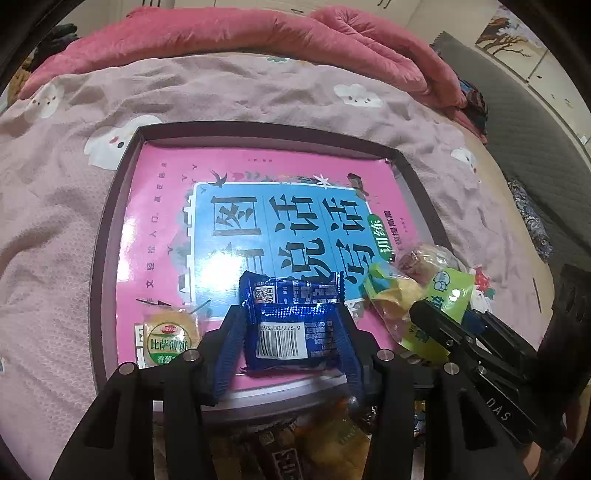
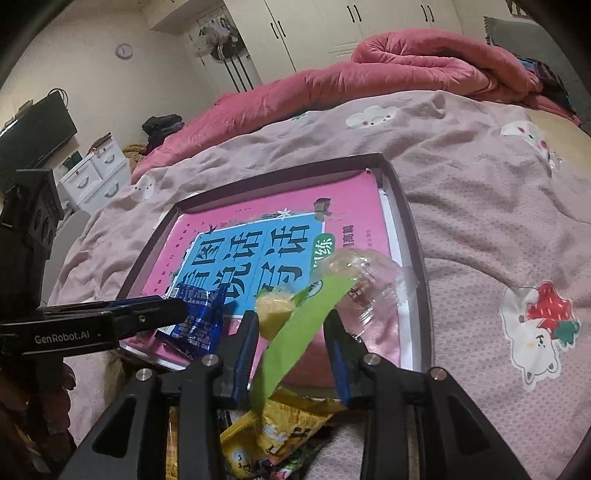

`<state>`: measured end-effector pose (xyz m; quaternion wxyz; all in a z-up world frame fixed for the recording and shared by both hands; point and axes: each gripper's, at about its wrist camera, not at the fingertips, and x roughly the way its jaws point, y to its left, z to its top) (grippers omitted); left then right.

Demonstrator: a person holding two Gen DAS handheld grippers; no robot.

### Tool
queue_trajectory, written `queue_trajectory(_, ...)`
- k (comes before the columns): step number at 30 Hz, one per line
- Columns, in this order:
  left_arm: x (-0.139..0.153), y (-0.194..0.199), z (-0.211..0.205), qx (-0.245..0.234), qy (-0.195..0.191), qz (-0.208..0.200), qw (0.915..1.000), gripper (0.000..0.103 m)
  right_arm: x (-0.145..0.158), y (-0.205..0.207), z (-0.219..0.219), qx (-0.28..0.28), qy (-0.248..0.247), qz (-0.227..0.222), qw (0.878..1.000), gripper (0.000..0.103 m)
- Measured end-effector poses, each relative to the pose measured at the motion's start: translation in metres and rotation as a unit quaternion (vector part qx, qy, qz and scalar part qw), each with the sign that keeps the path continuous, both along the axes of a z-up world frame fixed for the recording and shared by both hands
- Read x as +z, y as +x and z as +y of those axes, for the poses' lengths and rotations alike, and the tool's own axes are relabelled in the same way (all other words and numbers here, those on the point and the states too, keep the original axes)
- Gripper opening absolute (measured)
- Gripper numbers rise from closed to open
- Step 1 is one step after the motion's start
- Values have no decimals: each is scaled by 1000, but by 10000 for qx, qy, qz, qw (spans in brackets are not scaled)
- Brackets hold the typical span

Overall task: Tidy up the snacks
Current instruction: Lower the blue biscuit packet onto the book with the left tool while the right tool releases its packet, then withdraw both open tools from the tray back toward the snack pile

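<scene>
Blue foil fills the centre of the left wrist view: the left gripper (image 1: 291, 325) pinches a blue packet (image 1: 291, 317) between its blue-padded fingers (image 1: 231, 343), barcode side up, low over the lower edge of the tray (image 1: 110, 229). In the right wrist view the right gripper (image 2: 291, 332) pinches a green-and-clear bag (image 2: 295, 332) of yellow pieces at lower centre; the bag's clear end bulges toward the tray's right wall. Whether either snack already rests on the surface beneath cannot be told.

Outward from the fingers: a pink book (image 1: 166, 206) with a blue title panel covers the tray floor. A round cracker pack (image 1: 168, 338) with a green label lies at the tray's lower left. The tray sits on a mauve bedspread (image 1: 55, 229) with a red quilt (image 1: 221, 33) bunched along the upper frame. More snacks (image 2: 273, 435) lie heaped on the bed below both grippers, outside the tray.

Step in hand, as judged: both snacks are being delivered from the heap into the tray. The next move likely calls for setting each down side by side, clear of the cracker pack, then opening the fingers and returning to the heap.
</scene>
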<state>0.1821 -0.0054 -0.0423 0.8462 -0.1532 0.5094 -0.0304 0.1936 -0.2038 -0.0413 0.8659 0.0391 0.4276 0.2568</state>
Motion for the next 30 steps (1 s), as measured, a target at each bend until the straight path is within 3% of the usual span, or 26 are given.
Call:
queue_trajectory(6,6,-5,-1,-8,59,-77,10000,59,7,-5,-5,-33,63,-46,10000,38)
queue_trajectory(18,17,-17,7,74,120,-166,9998,61,20,-15,-11,-90,149,-141,9998,46)
queue_trajectory(21,20,-21,10,110,149,-201,9996,72,23,-18,-11,-96,157,-178,9997,48)
queue_trajectory(30,30,-37,24,249,182,-286,9991,73,33,-31,-12,-103,176,-270,9994,50)
